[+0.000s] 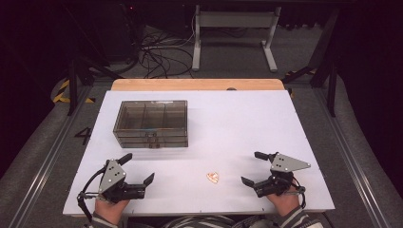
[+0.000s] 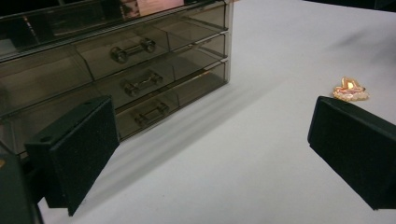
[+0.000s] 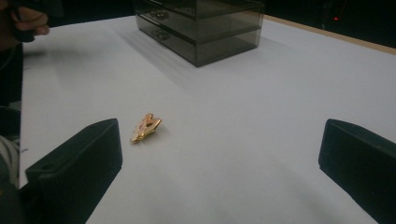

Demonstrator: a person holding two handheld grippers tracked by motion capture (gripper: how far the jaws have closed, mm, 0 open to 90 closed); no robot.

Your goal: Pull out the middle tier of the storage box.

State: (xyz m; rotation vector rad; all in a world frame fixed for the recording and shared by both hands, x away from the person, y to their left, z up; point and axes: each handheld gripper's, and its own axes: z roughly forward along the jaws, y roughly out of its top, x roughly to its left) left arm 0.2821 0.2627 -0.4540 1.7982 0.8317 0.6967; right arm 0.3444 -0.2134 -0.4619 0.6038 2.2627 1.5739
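High view: a white table (image 1: 247, 118) carries a smoked-plastic drawer box (image 1: 151, 123) toward its far left and a small gold ornament (image 1: 213, 177) near the front edge. The left gripper (image 1: 139, 167) rests at the front left, the right gripper (image 1: 250, 167) at the front right; both stand with jaws spread wide and nothing between them. The ornament lies between the two grippers, nearer the right one, touched by neither. All drawers appear shut.

Left gripper view: the two black jaws rise wide apart over bare tabletop. The drawer box (image 2: 130, 70) shows three stacked drawers, each with a small handle (image 2: 133, 50), all flush with the front. The ornament (image 2: 350, 89) sits just beyond the right-hand jaw, apart from it.

Right gripper view: the jaws again stand wide and hold nothing. The ornament (image 3: 146, 127) lies flat on the table just ahead of the left-hand jaw; the drawer box (image 3: 201, 25) stands well beyond it.

Judgement: the work looks to be at its very start. Nothing is picked up and no drawer is opened; if the ornament is meant for the box, grasping it, pulling a drawer and stowing it all remain.
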